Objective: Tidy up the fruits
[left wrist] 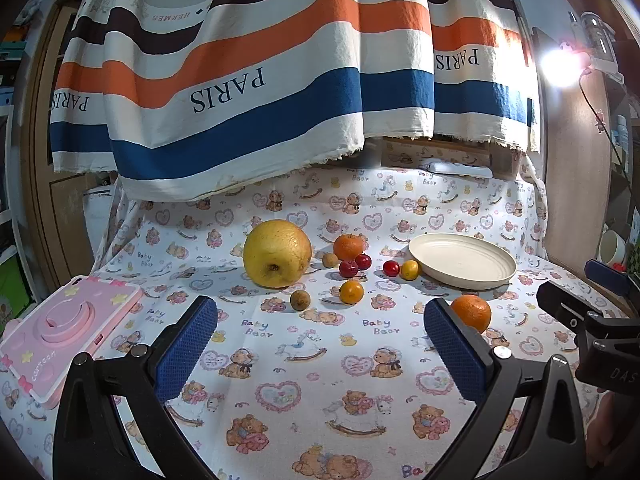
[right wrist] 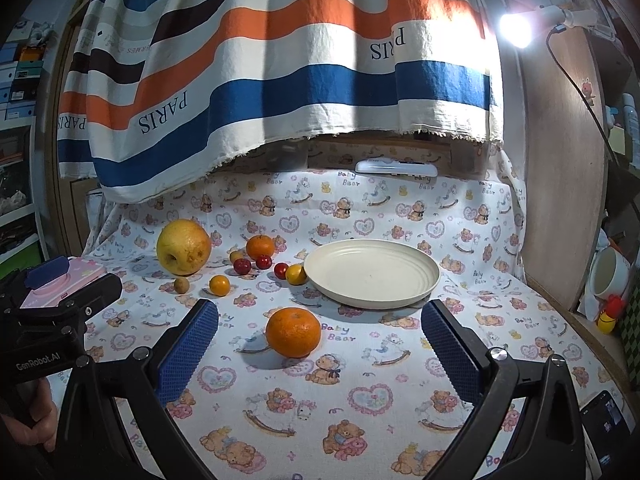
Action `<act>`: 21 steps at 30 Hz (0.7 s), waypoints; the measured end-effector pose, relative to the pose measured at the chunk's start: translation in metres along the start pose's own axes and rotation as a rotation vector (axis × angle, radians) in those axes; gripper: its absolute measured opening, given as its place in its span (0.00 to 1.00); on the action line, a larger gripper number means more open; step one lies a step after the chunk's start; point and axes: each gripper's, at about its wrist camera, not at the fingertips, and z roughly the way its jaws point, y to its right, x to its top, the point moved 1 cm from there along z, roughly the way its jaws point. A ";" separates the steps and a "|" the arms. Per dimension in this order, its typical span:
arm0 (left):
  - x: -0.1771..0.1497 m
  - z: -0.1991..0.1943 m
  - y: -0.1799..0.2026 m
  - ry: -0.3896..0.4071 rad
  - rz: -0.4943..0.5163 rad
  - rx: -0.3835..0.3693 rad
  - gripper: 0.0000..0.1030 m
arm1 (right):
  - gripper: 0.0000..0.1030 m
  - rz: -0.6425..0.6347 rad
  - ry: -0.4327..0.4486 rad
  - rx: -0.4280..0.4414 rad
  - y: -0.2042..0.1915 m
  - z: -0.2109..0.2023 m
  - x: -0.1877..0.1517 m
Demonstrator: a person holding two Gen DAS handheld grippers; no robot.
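A cream plate (left wrist: 464, 276) (right wrist: 416, 292) lies empty on the bear-print cloth. A big yellow pomelo (left wrist: 277, 253) (right wrist: 183, 246) sits left of it. Between them lie a tangerine (left wrist: 349, 246) (right wrist: 260, 246), several red cherry-like fruits (left wrist: 349, 268) (right wrist: 242, 266), small yellow-orange fruits (left wrist: 351, 292) (right wrist: 219, 285) and two brown longans (left wrist: 300, 300) (right wrist: 181, 285). A nearer orange (left wrist: 473, 312) (right wrist: 293, 332) lies alone in front of the plate. My left gripper (left wrist: 320, 344) is open and empty. My right gripper (right wrist: 320, 344) is open, the orange just beyond its fingertips.
A pink toy camera (left wrist: 60, 336) (right wrist: 60, 280) sits at the cloth's left edge. A striped cloth (left wrist: 280, 80) hangs behind. A bright lamp (right wrist: 516, 30) shines at the upper right. A white bowl (right wrist: 608, 272) stands off the table's right side.
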 end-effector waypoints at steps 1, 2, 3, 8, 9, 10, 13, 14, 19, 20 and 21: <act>0.000 0.000 0.000 0.000 0.001 0.000 1.00 | 0.99 -0.002 0.001 -0.001 0.000 0.000 0.001; 0.000 0.000 0.000 0.000 0.001 -0.001 1.00 | 0.99 -0.003 0.000 -0.001 0.000 0.001 0.002; 0.000 0.000 0.000 0.000 0.001 -0.001 1.00 | 0.99 -0.003 0.002 -0.002 0.000 0.001 0.001; 0.000 0.000 0.000 -0.003 0.001 -0.003 1.00 | 0.99 -0.002 0.001 -0.003 0.000 0.001 0.002; 0.000 0.000 0.000 -0.003 0.004 -0.008 1.00 | 0.99 -0.002 0.001 -0.002 0.000 0.001 0.002; 0.000 0.002 0.000 -0.003 0.005 -0.010 1.00 | 0.99 -0.003 0.001 -0.002 0.000 0.001 0.001; 0.000 0.002 0.000 -0.002 0.003 -0.005 1.00 | 0.99 -0.003 0.001 -0.002 0.000 0.001 0.002; 0.000 0.002 -0.001 -0.002 0.001 -0.004 1.00 | 0.99 -0.002 0.000 -0.003 0.000 0.001 0.002; 0.000 0.003 0.000 -0.003 0.000 0.002 1.00 | 0.99 0.002 -0.003 -0.007 0.001 0.001 0.003; 0.000 0.003 -0.001 -0.002 0.001 0.001 1.00 | 0.99 0.001 -0.002 -0.006 0.002 0.001 0.003; 0.000 0.003 0.000 -0.002 0.001 0.001 1.00 | 0.99 0.000 -0.003 -0.006 0.002 0.001 0.002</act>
